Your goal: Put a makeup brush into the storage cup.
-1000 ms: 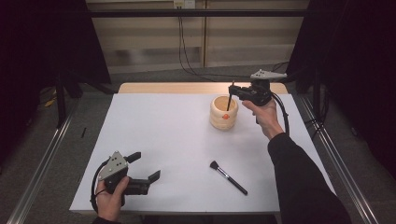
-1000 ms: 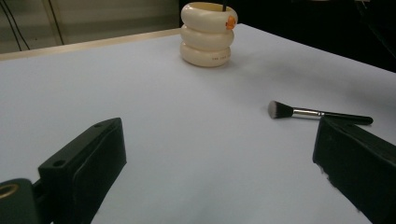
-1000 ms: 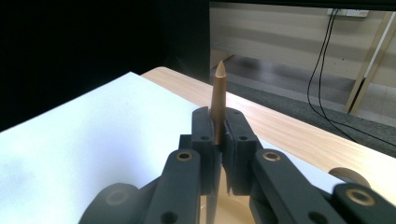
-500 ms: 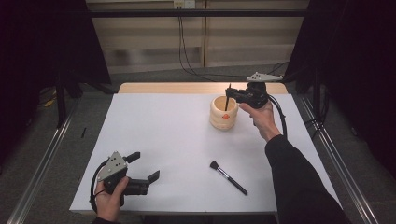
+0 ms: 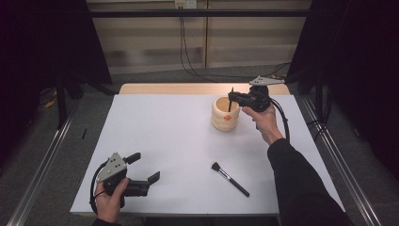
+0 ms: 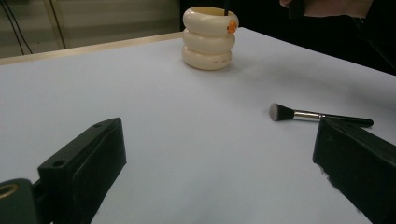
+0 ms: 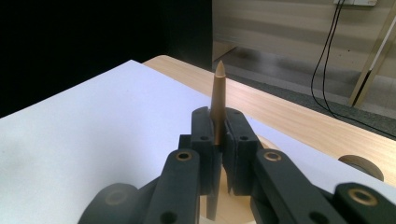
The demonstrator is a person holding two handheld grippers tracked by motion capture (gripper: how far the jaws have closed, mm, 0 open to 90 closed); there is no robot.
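A cream ringed holder (image 5: pixel 225 114) (image 6: pixel 208 38) with an orange spot stands at the back right of the white table. My right gripper (image 5: pixel 232 99) (image 7: pixel 217 140) is just above its mouth, shut on a thin brush handle (image 7: pixel 217 100) whose pointed tip stands upright; the lower end dips into the holder. A black makeup brush (image 5: pixel 229 179) (image 6: pixel 319 116) lies flat on the table at the front right. My left gripper (image 5: pixel 145 167) (image 6: pixel 224 186) rests open near the front left corner, with nothing between its jaws.
The white table sheet (image 5: pixel 169 136) leaves a strip of bare wood (image 5: pixel 188 88) at the far edge. Cables (image 5: pixel 188 52) hang behind the table. Metal rails (image 5: pixel 44 160) run along both sides on the floor.
My right gripper has moved slightly left and down over the holder with the brush handle. The left gripper has stayed still.
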